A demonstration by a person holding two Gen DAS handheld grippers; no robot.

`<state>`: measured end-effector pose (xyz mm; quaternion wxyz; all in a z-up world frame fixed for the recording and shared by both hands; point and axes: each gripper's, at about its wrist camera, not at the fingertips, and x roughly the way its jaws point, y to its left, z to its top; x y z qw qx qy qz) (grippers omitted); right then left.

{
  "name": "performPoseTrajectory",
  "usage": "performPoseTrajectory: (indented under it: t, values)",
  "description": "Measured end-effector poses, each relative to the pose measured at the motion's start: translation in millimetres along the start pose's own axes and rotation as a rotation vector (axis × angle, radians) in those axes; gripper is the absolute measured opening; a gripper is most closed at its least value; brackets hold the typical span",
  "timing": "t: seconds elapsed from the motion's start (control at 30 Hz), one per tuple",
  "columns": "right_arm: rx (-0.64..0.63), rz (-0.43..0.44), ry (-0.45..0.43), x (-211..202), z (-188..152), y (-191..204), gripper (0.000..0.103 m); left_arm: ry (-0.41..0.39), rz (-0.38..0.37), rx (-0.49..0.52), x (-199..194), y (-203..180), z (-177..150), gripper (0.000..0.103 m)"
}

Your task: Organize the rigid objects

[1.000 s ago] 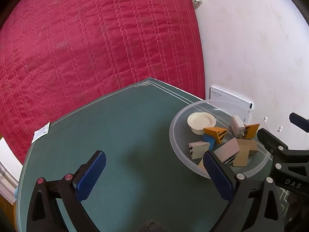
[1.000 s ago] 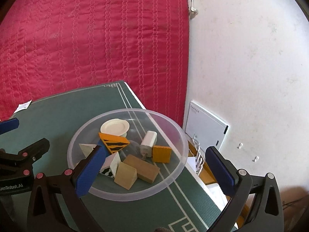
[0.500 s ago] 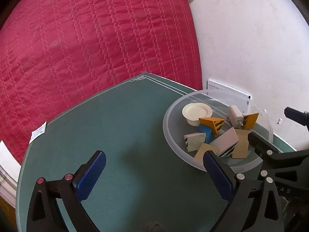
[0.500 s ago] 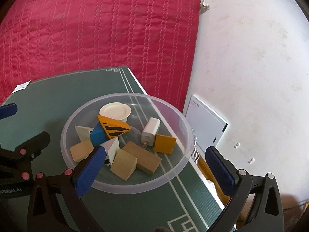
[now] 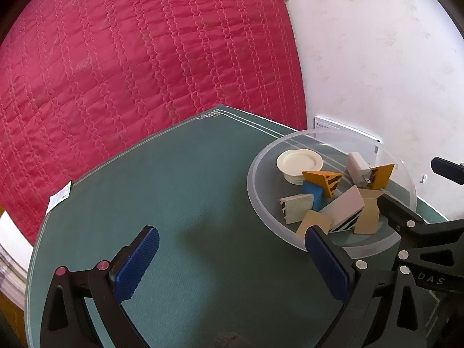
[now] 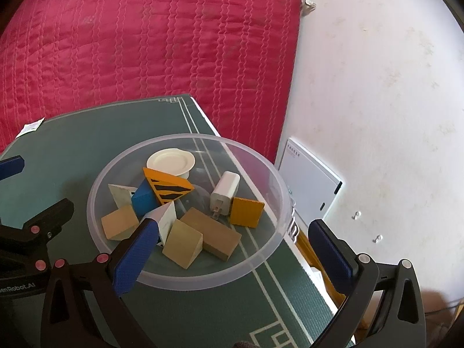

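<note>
A clear plastic bowl (image 6: pixel 278 191) stands on the green table mat near its right edge. Inside lie a white round lid (image 6: pixel 171 161), a yellow black-striped wedge (image 6: pixel 168 187), a blue block (image 6: pixel 143 200), a white charger plug (image 6: pixel 224 191), a yellow square block (image 6: pixel 246 211) and several tan blocks. My right gripper (image 6: pixel 233 255) hangs open over the bowl's near rim, holding nothing. My left gripper (image 5: pixel 232 264) is open above bare mat, left of the bowl (image 5: pixel 252 191). The right gripper (image 5: pixel 414 185) shows at the left view's right edge.
A red quilted bedspread (image 5: pixel 145 58) fills the space behind the table. A white wall (image 6: pixel 377 87) is on the right, and a white flat panel (image 6: pixel 307 174) rests low down by it, beyond the table edge. A small paper packet (image 5: pixel 59 197) lies at the mat's left edge.
Both grippers have shifted slightly, and the bowl now sits a little higher in both views. A tan block at the bowl's left side has come into sight. Both grippers stay open.
</note>
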<state>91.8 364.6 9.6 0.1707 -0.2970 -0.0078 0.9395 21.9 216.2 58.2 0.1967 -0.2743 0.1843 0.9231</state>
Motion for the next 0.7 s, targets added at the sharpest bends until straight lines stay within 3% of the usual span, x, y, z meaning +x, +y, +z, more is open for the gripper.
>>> performPoseTrajectory:
  t: [0.7]
  values:
    - [-0.005, 0.001, 0.017, 4.1, -2.7, 2.3, 0.103, 0.015, -0.006, 0.001, 1.1, 0.1, -3.0, 0.102]
